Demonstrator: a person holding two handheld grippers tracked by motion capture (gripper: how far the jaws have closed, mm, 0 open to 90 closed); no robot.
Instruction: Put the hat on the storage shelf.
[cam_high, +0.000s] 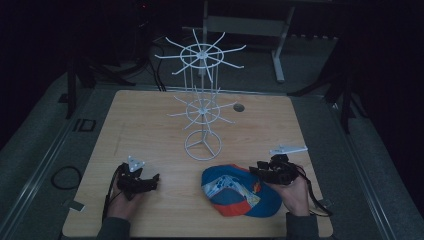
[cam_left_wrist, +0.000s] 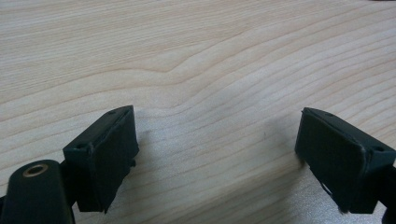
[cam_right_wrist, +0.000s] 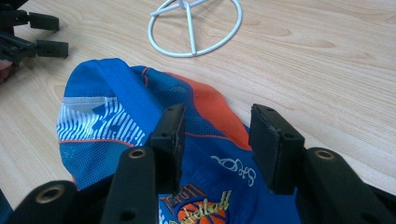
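**Two hand-held grippers beside a cap and wire stand**

The left black two-jaw gripper (cam_left_wrist: 217, 154) rests low over the pale wooden table (cam_high: 150, 120), jaws wide apart and empty. The right black two-jaw gripper (cam_right_wrist: 217, 140) hovers, jaws parted, above the blue-and-orange mesh cap (cam_right_wrist: 140, 116). Beyond it stands the white wire rack (cam_high: 202, 107).
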